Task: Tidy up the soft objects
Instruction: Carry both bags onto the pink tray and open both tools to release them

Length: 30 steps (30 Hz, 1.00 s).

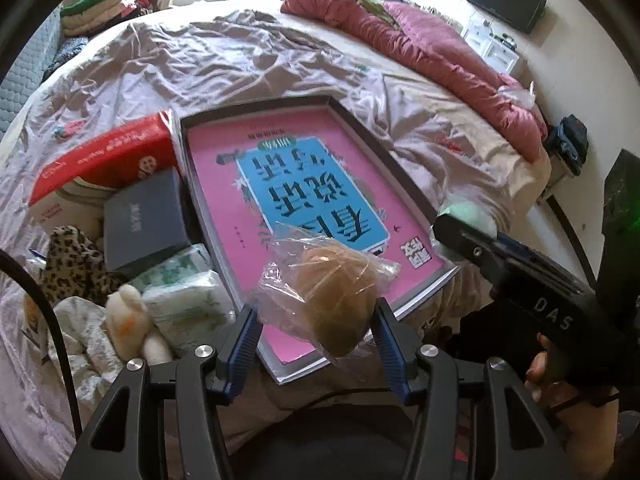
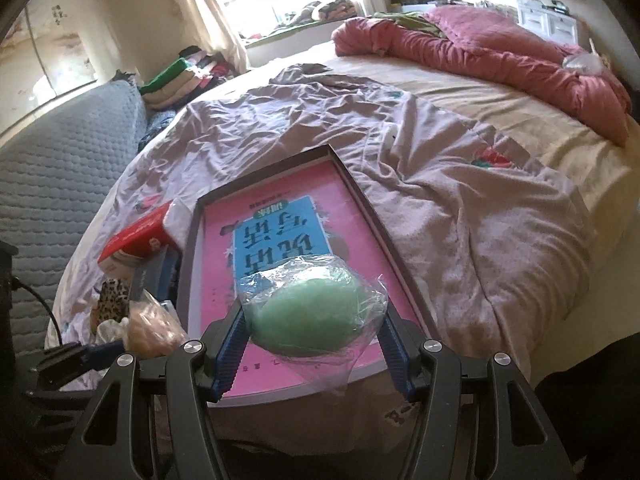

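Holding two wrapped sponges above pink book [image 1: 288, 184] in shallow tray [image 1: 400, 160]. Left gripper [image 1: 314, 330] clamped on brown sponge [image 1: 334, 300], long axis along fingers. Right gripper [image 2: 314, 342] clamped on green sponge [image 2: 308, 316], long axis crosswise. Both hang over tray's near end; right lies further right.

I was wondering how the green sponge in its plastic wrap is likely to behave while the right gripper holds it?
The green sponge looks soft and rounded, so it probably squashes between the right gripper jaws rather than resisting. Its loose, shiny plastic wrap may let it slip. It is likely light for its size, and, being egg-shaped, might roll if set on the pink book.
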### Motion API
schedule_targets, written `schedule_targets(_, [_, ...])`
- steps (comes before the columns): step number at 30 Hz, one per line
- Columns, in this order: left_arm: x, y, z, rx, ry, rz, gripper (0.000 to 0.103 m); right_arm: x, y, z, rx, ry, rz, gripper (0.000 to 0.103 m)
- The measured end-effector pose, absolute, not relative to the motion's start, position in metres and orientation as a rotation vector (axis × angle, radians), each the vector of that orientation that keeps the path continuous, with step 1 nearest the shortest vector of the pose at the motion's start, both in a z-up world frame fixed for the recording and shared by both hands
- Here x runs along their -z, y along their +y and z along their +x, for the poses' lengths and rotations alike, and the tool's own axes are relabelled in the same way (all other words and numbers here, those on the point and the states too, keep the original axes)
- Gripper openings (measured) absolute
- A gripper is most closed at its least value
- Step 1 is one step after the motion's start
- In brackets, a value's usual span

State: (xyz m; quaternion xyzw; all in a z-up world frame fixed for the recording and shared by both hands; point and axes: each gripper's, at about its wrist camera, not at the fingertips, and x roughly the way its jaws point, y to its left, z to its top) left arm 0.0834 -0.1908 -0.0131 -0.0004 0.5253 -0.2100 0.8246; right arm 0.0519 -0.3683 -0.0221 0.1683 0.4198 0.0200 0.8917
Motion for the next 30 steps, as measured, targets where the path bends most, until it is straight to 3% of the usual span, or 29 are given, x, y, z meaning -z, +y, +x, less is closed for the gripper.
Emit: schedule_targets(30, [0.057,-0.219,0.103,0.443,1.249,0.091,0.056,0.072,-0.372,0.08,-0.026,0.989,0.286,0.064])
